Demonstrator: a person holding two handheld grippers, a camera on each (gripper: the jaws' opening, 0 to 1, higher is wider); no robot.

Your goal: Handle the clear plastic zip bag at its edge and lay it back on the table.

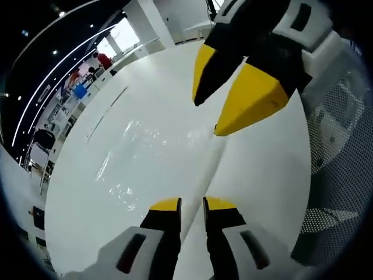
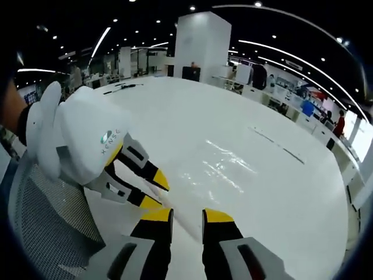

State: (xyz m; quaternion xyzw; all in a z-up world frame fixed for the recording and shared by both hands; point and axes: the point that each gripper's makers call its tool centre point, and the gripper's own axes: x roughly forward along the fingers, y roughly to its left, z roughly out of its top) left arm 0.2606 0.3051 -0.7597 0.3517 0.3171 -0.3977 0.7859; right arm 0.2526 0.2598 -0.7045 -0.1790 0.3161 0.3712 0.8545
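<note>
A large, glossy white table (image 2: 274,175) spreads across both views and mirrors the ceiling lights. Around it lies a wide, open hall under a dark ceiling crossed by long curved light strips (image 2: 291,55) and dotted with small round spotlights (image 2: 192,8). In the right gripper view, a broad white pillar (image 2: 201,44) rises at 12 o'clock, and desks with equipment (image 2: 303,108) line the far edge toward 2 o'clock. In the left gripper view, bright windows (image 1: 125,34) glow at 11 o'clock, and a white mesh chair back (image 1: 341,146) sits at 3 o'clock.
</note>
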